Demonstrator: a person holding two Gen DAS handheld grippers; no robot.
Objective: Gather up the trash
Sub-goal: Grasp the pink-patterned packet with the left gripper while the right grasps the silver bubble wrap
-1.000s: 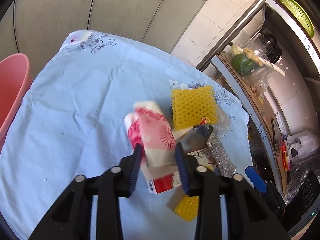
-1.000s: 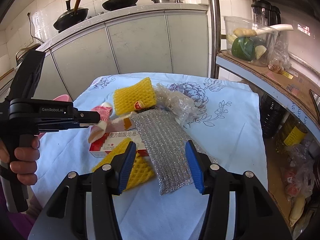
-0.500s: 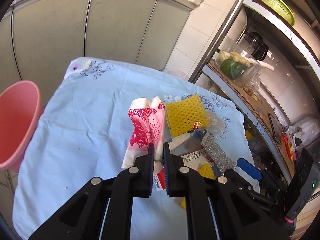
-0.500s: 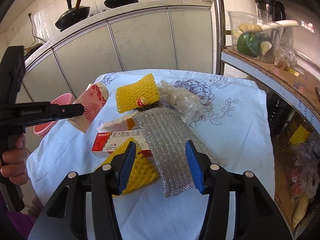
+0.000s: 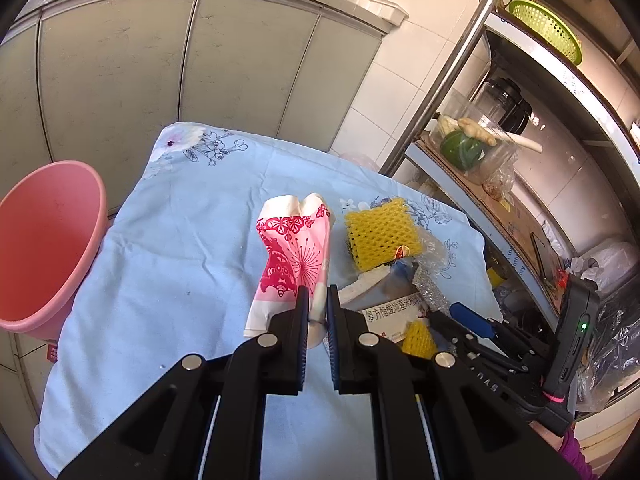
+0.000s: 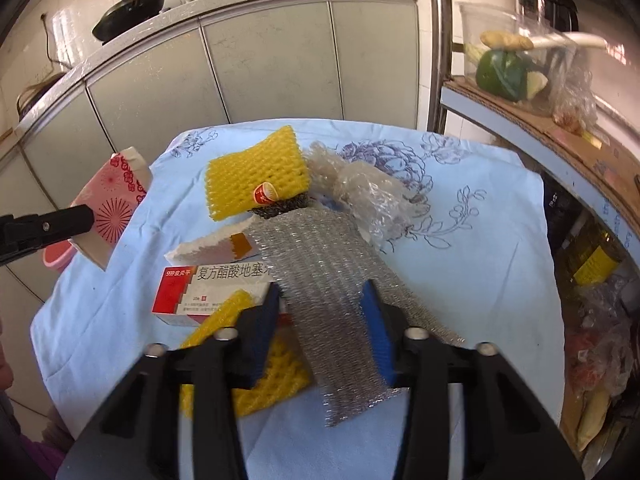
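My left gripper (image 5: 317, 308) is shut on a pink and white paper packet (image 5: 294, 256) and holds it above the blue cloth-covered table (image 5: 180, 240); the packet also shows in the right wrist view (image 6: 114, 208). My right gripper (image 6: 320, 312) is open, its jaws on either side of a silver foil mesh sheet (image 6: 328, 288). On the table lie a yellow foam net (image 6: 256, 172), a second yellow foam net (image 6: 244, 364), a red and white medicine box (image 6: 208, 288) and crumpled clear plastic (image 6: 360, 188).
A pink plastic bucket (image 5: 44, 248) stands left of the table. Grey kitchen cabinets (image 5: 180, 48) stand behind. A metal shelf rack (image 5: 500, 160) with vegetables and bags is at the right, close to the table edge.
My left gripper closed on the pink packet and lifted it off the pile, up and to the left. My right gripper moved forward and down over the silver mesh sheet.
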